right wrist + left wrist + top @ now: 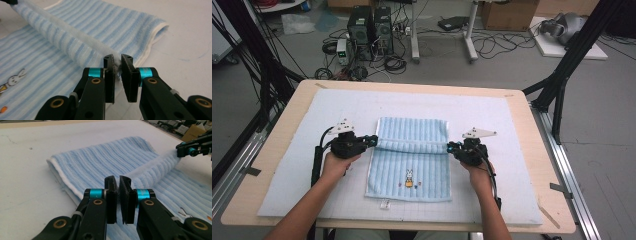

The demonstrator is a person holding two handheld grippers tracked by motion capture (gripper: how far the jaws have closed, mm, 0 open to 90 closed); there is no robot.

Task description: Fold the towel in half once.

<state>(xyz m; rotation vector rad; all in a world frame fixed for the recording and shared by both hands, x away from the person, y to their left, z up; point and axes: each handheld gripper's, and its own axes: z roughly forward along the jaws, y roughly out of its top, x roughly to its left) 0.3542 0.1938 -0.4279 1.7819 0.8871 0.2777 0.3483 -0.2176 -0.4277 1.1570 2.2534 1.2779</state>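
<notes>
Item one, the towel (409, 150): light blue, ribbed terry with pale stripes and a white hem, lying at the centre of the high view. Its far part is doubled over, with a raised fold running across it from side to side. A small rabbit motif (409, 178) sits on the near flat part, and a white tag (385, 203) pokes from the near hem.

Item two, my left gripper (373, 139), left of centre in the high view: jaws pinched tight on the left end of the fold. In the left gripper view (118, 195) the black pads meet with only a thin seam of cloth between them. The left hand (334, 165) grips the body from below, forearm entering from the bottom edge, gripper pointing level toward the towel.

Item three, my right gripper (450, 147), right of centre: jaws nipped on the right end of the fold, white fluff showing between the pads in the right gripper view (117, 75). The right hand (478, 174) mirrors the left.

Item four, the support: a pale, soft-looking mat (287, 175) with a faint grid, laid on a light wooden table (532, 130) with rounded corners.
</notes>
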